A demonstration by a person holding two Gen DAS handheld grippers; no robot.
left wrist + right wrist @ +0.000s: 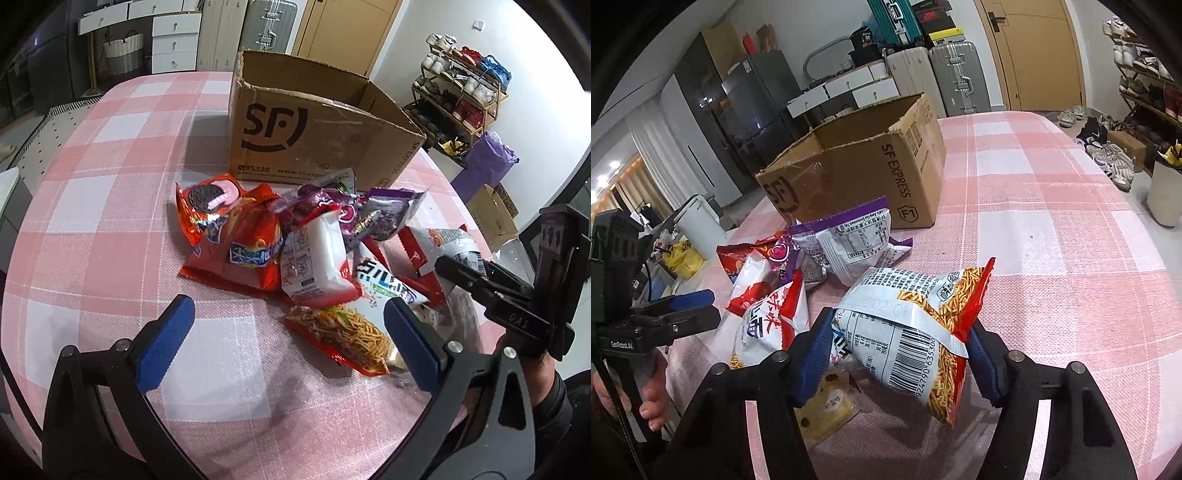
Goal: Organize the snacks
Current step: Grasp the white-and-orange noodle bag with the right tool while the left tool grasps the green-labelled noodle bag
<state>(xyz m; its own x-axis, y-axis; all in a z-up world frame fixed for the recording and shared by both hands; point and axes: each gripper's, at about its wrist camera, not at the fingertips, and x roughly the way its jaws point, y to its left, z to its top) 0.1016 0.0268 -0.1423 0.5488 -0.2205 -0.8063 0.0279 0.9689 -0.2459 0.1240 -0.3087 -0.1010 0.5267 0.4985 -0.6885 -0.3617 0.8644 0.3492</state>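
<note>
A pile of snack packets (258,243) lies on the pink checked tablecloth (110,155) in front of an open cardboard box (314,129). My right gripper (901,332) is shut on a white and red noodle snack bag (916,325), its blue pads squeezing both sides, and the bag looks lifted slightly off the cloth. A small yellow packet (827,406) lies under it. My left gripper (290,332) stands open low over the cloth. Another noodle snack bag (343,339) lies by its right finger, untouched. The box (857,173) stands just behind the pile.
A shoe rack (461,92) and a purple bag (484,162) stand on the floor past the table's right edge. Suitcases (953,77) and white drawers (857,85) line the far wall. A white bin (1163,192) stands at the right. Bare cloth stretches right of the box.
</note>
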